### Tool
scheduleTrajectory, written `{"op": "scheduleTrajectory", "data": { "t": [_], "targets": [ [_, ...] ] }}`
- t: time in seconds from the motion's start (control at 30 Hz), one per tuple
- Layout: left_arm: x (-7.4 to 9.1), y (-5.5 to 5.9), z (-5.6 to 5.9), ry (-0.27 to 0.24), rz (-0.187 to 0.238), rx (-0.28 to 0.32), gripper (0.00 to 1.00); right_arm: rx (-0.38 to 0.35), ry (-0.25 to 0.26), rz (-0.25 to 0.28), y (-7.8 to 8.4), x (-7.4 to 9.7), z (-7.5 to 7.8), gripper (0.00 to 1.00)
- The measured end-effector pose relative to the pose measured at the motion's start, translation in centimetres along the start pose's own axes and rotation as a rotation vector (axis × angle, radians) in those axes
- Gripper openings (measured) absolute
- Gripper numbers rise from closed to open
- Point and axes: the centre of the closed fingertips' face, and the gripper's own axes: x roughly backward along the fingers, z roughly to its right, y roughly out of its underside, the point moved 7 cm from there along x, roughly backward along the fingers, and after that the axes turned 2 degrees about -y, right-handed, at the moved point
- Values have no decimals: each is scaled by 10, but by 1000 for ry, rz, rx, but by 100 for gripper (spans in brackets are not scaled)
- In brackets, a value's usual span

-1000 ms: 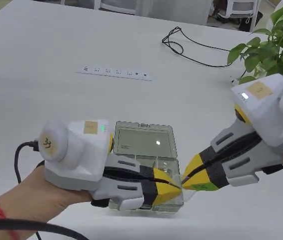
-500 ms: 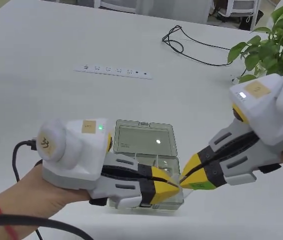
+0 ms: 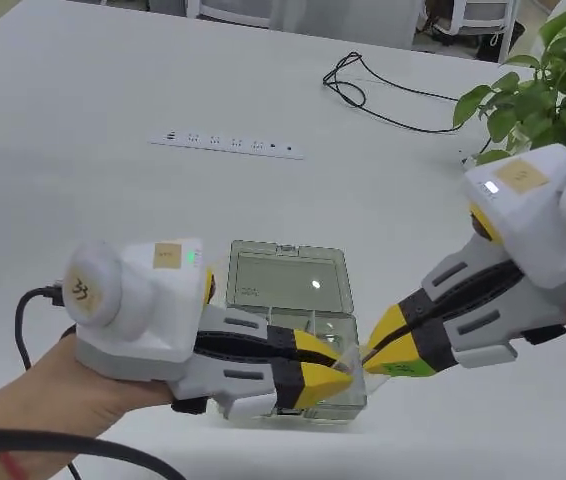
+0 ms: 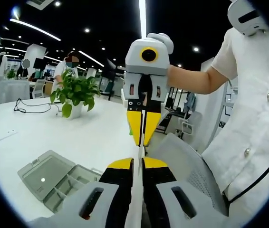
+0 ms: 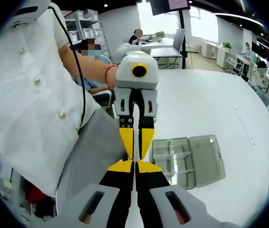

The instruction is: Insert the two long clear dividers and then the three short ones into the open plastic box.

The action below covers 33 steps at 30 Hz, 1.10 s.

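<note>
The left tool (image 3: 338, 372) hides near compartments of the box (image 3: 288, 285); the plant (image 3: 533, 95) runs off the edge.

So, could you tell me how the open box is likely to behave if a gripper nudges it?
The box looks like thin clear plastic, so it is probably light and would likely slide on the smooth table. Its lid lies flat open beside the base, so tipping seems unlikely, though the lid may swing if the box is lifted.

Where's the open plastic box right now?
Head view: on the white table at lower centre, the open plastic box lies under the tips of the left gripper and right gripper, which pinch a clear divider; lid open toward the power strip.
</note>
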Motion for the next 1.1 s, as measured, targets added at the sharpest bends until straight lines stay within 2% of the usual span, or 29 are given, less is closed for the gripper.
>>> {"op": "scheduleTrajectory", "data": {
  "t": [0.17,0.43,0.67,0.83,1.0,1.1],
  "targets": [
    [7,0,-4,-33,4,9,7,1,21,4,0,5,3,3],
    [20,4,-13,-103,3,22,22,0,53,-9,2,10,9,3],
    [34,10,-21,-178,-9,18,43,-5,83,-29,6,9,17,3],
    [43,16,-26,-215,-28,14,54,-5,96,-45,7,7,24,3],
    [52,28,-33,-245,-58,18,63,1,112,-82,13,2,34,3],
    [56,34,-37,-271,-78,2,72,3,123,-104,18,-2,40,3]
  ]
}}
